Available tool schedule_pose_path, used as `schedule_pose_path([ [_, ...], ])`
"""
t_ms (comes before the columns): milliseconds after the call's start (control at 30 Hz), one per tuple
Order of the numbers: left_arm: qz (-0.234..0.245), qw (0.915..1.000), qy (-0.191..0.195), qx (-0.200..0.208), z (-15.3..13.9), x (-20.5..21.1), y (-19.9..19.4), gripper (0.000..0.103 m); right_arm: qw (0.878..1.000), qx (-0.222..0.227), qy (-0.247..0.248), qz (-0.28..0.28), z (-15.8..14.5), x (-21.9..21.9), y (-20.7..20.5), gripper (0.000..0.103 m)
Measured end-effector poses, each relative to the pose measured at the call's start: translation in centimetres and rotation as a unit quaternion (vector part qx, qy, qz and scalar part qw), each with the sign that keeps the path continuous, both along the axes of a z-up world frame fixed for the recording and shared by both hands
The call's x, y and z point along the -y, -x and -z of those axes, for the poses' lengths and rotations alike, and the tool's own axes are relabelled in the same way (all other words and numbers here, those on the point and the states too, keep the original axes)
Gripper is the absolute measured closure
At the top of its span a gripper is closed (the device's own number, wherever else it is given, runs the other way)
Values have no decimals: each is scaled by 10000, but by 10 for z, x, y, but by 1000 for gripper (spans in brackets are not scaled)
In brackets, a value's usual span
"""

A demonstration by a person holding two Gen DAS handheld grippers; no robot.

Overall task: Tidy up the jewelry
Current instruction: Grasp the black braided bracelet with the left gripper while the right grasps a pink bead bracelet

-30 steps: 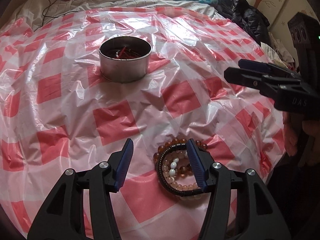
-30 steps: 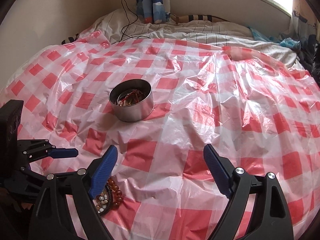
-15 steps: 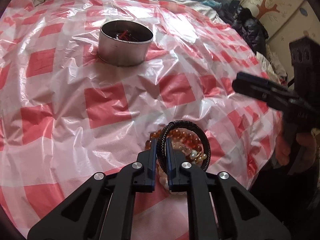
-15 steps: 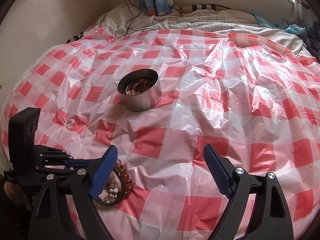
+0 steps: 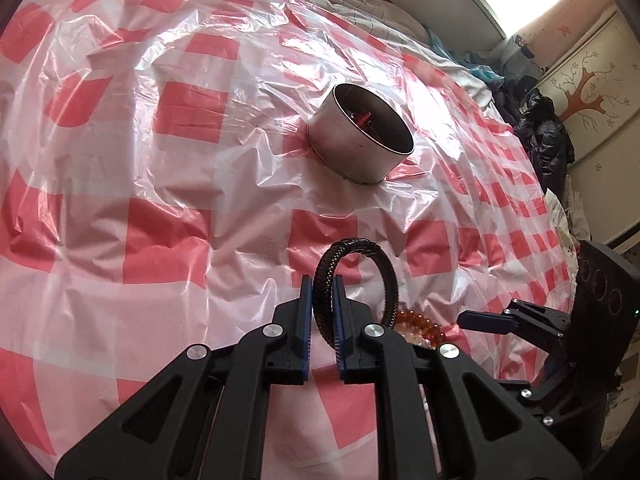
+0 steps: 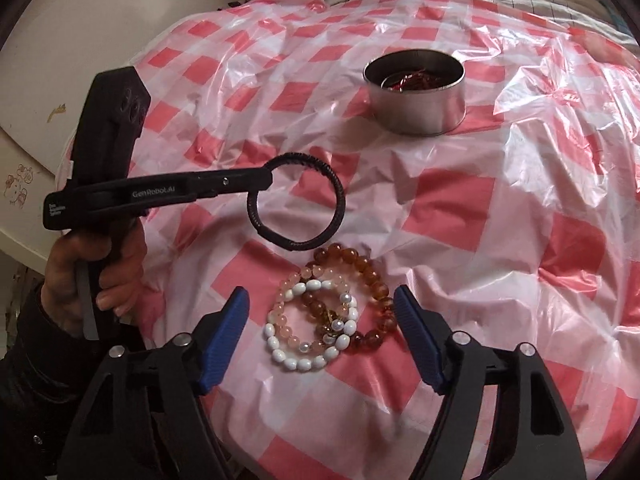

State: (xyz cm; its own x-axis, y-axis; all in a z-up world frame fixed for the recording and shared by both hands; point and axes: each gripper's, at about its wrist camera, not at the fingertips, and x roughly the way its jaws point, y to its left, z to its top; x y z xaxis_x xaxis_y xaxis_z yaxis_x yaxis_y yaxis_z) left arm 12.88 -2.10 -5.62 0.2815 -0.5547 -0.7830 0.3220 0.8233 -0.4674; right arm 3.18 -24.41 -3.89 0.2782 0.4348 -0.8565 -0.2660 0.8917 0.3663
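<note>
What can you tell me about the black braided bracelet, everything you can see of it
The black braided bracelet is a closed ring of dark woven cord, leather-like, with a smoother clasp section at one point. The left gripper is shut on one side of the band, holding it lifted above the checked plastic sheet with the loop standing free. It hangs just beyond the beaded bracelets, whether touching them I cannot tell, and short of the metal tin.

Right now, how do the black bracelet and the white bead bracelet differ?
The black bracelet is a plain braided band; the white bracelet is a string of oval beads. The black one is clamped in the left gripper; the white one lies on the cloth between the right gripper's open jaws. Both are closed loops.
</note>
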Motion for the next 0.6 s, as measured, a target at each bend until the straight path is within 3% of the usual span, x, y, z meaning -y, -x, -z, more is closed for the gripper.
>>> schedule_pose_path([
  [233,14,10000,-12,-12,1,-1,1,94,9992,0,355,-187,18,-16,-1,65],
  [300,13,10000,-50,-19,2,-2,1,94,9984,88,506,-231,20,-19,0,83],
  [367,0,9999,-109,-43,6,-2,1,94,9985,128,474,-233,18,-18,0,91],
  [600,-25,9992,-287,-261,23,-1,-4,94,10000,17,-92,-4,16,-3,-7,94],
])
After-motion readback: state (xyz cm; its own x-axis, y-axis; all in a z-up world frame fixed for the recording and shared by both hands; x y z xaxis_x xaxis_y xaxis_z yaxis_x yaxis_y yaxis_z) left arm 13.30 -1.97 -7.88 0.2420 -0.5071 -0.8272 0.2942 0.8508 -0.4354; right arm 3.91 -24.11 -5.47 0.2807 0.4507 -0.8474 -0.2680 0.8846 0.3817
